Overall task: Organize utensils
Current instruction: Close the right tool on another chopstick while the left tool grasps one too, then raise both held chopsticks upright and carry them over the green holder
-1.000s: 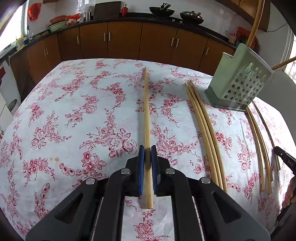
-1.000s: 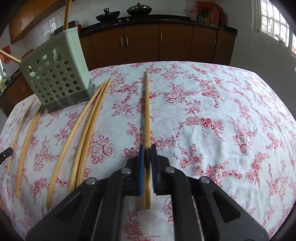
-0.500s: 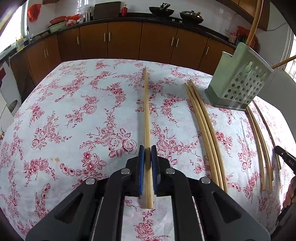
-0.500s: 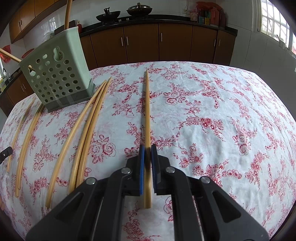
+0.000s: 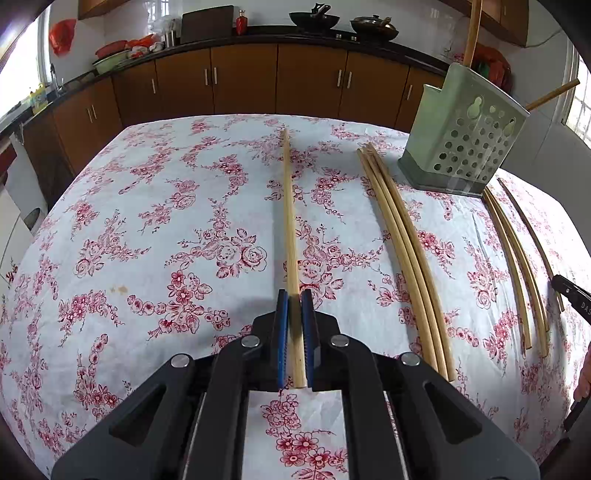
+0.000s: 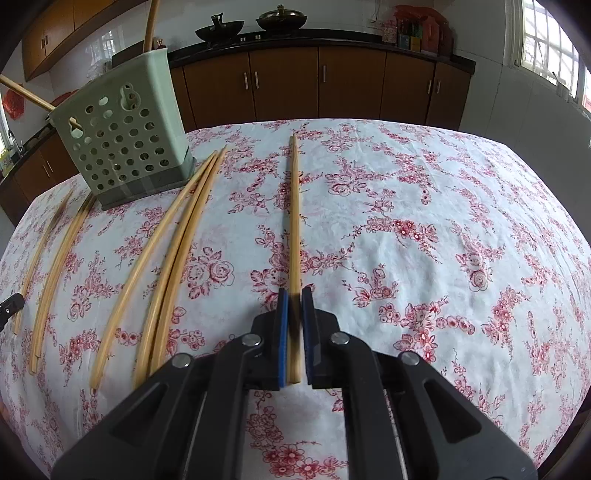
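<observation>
Left wrist view: left gripper (image 5: 294, 306) and right gripper (image 6: 294, 304) each clenched on a long pale bamboo chopstick (image 5: 290, 221) over floral tablecloth (image 5: 147, 221); pickup done, next needs carrying to perforated green plastic holder (image 5: 465, 144).

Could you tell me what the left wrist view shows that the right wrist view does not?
Only the left view shows the left gripper shut on a chopstick, plus a red bottle on the counter. Only the right view shows the right gripper shut on another chopstick, plus a window. Both show the green holder, loose chopsticks and the floral cloth.
</observation>
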Demonstrator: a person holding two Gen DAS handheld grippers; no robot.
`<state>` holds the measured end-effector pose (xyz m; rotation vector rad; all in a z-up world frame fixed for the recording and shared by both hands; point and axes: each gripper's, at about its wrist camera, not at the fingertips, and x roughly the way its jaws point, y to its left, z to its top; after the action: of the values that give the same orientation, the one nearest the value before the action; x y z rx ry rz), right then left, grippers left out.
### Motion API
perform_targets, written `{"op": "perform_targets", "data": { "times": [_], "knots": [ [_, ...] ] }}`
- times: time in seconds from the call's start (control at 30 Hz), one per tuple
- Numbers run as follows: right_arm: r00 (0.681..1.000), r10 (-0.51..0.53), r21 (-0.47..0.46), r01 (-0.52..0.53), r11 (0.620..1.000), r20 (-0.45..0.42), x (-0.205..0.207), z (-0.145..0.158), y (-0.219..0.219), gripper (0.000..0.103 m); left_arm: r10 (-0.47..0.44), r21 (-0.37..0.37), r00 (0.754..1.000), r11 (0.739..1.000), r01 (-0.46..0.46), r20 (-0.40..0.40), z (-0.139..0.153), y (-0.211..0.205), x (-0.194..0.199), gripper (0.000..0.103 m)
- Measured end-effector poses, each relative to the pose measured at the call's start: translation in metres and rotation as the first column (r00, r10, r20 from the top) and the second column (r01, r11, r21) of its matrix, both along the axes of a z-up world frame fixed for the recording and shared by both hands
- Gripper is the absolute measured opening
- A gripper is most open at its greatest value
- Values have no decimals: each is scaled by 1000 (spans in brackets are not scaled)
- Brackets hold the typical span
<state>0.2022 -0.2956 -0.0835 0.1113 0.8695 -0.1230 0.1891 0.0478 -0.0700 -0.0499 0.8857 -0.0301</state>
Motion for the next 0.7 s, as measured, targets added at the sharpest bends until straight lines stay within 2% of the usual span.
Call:
{"op": "perform_targets", "data": {
  "times": [0.1,0.2,0.43,0.6,0.7],
  "knots": [
    [1000,10,2,-10,1000,-6,-3,3,0,8,-3,15,1000,1000,3,-11,1,-1,-1,8],
    [999,0,16,-1,1000,45,-10,21,-6,8,-2,-2,1000,1000,2,5,13,3,-3,7],
    [975,-21,35,14,999,222,-26,85,-22,8,22,-82,985,997,-8,173,83,19,-10,7],
    [949,-38,54,22,998,313,-31,117,-28,8,49,-119,957,993,-15,287,130,24,-13,7],
    [937,-46,67,24,997,346,-31,129,-32,8,59,-124,942,992,-19,332,147,26,-13,7]
  ]
}}
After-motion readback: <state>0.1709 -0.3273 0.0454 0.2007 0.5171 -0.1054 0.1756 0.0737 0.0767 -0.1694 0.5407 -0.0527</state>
